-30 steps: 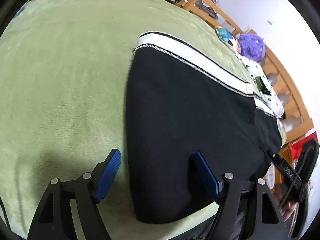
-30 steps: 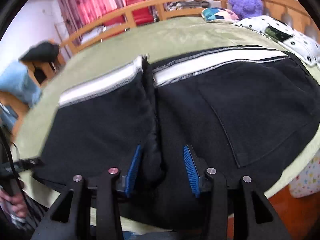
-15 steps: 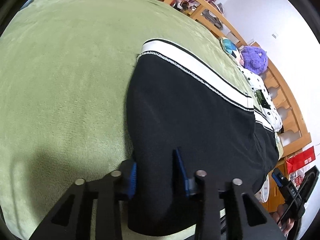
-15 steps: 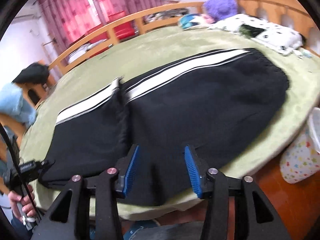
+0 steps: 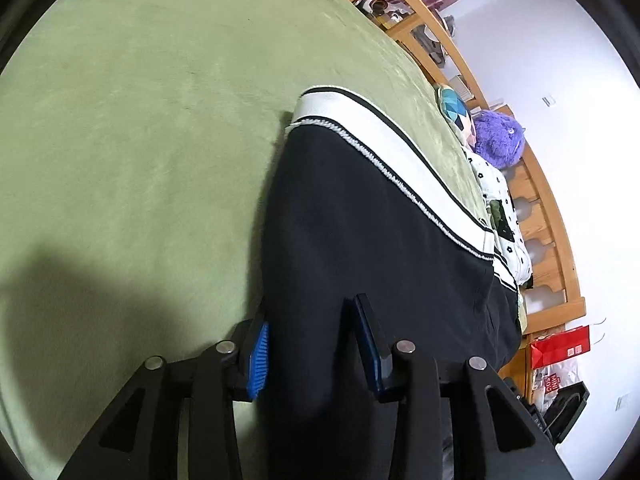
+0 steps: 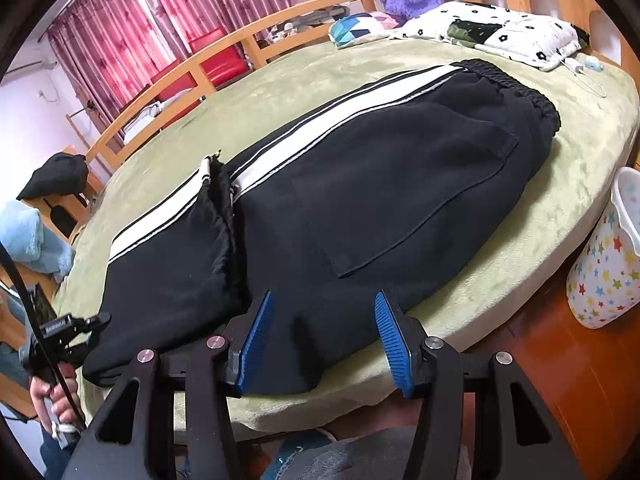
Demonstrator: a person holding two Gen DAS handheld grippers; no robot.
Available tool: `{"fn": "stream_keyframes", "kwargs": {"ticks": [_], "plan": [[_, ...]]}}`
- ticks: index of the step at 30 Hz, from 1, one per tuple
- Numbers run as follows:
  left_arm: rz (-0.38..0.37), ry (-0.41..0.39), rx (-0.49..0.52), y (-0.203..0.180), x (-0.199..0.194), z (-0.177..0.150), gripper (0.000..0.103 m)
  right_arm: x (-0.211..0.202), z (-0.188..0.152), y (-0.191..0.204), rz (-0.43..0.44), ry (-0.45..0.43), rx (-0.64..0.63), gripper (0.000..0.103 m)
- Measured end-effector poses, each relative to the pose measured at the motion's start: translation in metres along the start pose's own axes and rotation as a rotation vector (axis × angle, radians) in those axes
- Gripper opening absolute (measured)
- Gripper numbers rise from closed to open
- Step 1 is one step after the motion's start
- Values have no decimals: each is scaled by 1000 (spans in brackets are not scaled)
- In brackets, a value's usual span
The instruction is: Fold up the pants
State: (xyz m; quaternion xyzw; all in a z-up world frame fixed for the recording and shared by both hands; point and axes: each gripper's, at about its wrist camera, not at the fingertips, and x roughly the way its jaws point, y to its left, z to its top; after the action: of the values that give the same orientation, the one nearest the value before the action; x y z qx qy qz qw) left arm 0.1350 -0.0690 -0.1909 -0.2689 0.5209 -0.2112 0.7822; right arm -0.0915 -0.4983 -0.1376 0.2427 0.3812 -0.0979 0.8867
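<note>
1. Since the earlier frames, both views have changed: the right wrist view now takes in the whole length of the pants (image 6: 360, 200), where it sat close over the fold, and the left gripper (image 5: 308, 354), which stood wide beside the cloth, now straddles the near left edge.
2. Bed (image 6: 580, 128): green blanket, wooden rail behind; its near edge is cut off by the gripper frames in both views.
3. Pants: black, with a white side stripe edged in black; lying flat on the blanket along the near edge; elastic waistband toward the pillow (image 6: 500, 28); the leg end is doubled over, with a rumpled ridge at the crease.
4. Left gripper: jaws narrow, having just opened a little after closing in; black cloth lies between the blue pads. Whether the pads press on it cannot be told.
5. Right gripper (image 6: 324, 344): jaws moderately open above the near hem; the pads look clear of the fabric.
6. A hand (image 6: 52, 396) on the left gripper's handle shows at the frame edge, partly cut off.
7. Small items by the pillow are too small to identify.
</note>
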Motion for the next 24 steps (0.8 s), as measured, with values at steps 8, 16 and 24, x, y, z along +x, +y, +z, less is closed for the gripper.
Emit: {"fn": "stream_keyframes", "kwargs": {"ticks": [8,16,24], "plan": [[-87,-80,32,-6,-28,6,12,7,9,7,-18,18,26,52],[-156,-99,23,12,-67,10,11,-6,19,39,-26,-7,12,52],[-166,-120,-27,45,-105,18,11,-20,11,83,32,-10,-40,52]]}}
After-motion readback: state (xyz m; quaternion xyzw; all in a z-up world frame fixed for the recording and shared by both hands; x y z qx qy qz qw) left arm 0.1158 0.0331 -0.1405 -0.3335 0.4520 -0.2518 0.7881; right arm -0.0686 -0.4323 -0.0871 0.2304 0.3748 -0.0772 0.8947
